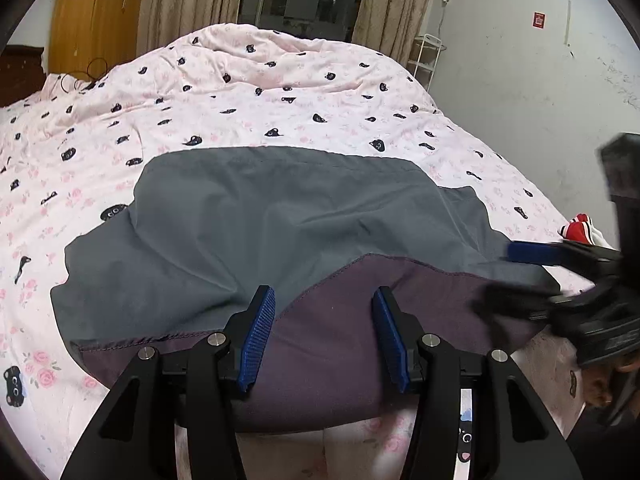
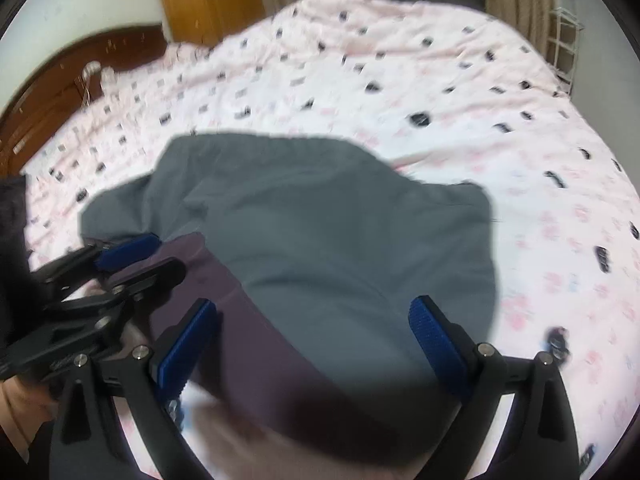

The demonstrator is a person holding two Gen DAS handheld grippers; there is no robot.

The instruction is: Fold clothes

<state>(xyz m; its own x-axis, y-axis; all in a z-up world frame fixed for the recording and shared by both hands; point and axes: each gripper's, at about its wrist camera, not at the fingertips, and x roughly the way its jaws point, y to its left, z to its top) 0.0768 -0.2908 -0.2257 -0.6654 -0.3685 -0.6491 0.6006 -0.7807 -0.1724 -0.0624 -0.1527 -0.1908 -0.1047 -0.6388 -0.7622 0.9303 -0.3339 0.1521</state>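
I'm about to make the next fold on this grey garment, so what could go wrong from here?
1. Neither tool grips cloth: the left tool and right tool stand open over the grey garment, so closing may catch only the top layer.
2. The purple inner side lies near the bed's edge and might slide off.
3. The pink bedsheet is wrinkled, so a low pinch might grab it too.
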